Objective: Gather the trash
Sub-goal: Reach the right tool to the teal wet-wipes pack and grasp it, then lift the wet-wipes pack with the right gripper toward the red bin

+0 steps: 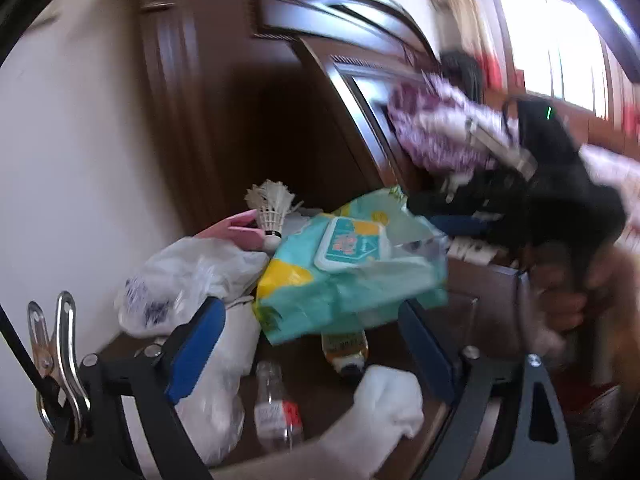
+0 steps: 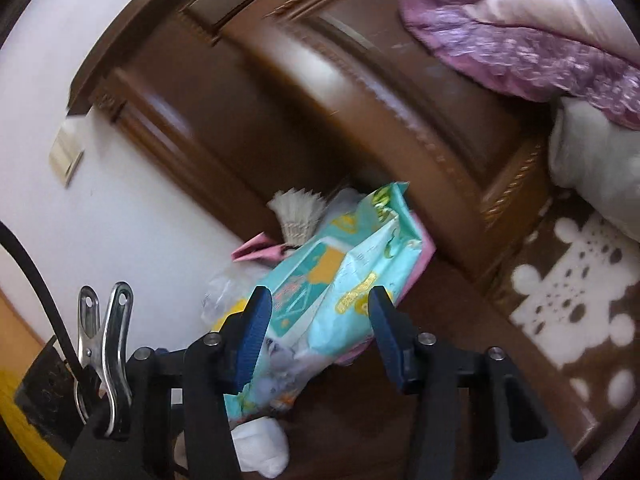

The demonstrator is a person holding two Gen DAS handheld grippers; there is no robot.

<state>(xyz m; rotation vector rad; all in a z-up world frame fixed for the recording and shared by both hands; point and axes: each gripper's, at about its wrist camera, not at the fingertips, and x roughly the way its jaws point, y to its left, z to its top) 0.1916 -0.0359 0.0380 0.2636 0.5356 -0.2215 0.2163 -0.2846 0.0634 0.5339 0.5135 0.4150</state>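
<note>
On a brown nightstand top (image 1: 472, 292) lies a heap of trash. A teal and yellow wipes pack (image 1: 344, 280) (image 2: 340, 272) sits tilted on top, between the blue pads of my right gripper (image 2: 320, 296), which press its sides. In the left wrist view the right gripper (image 1: 444, 214) reaches in from the right. My left gripper (image 1: 310, 312) stands open in front of the heap and holds nothing. Around the pack are a white shuttlecock (image 1: 272, 208) (image 2: 298, 216), a white plastic bag (image 1: 188, 276), a clear bottle (image 1: 276, 412), a bottle of yellow liquid (image 1: 346, 350) and a crumpled tissue (image 1: 388, 404) (image 2: 260, 448).
A dark wooden headboard (image 2: 360, 100) rises behind the nightstand, with a white wall (image 1: 80, 160) to its left. Purple floral bedding (image 2: 520, 40) lies at the upper right. A brown and white patterned cloth (image 2: 572, 292) covers the right side. A pink object (image 1: 244, 232) lies under the shuttlecock.
</note>
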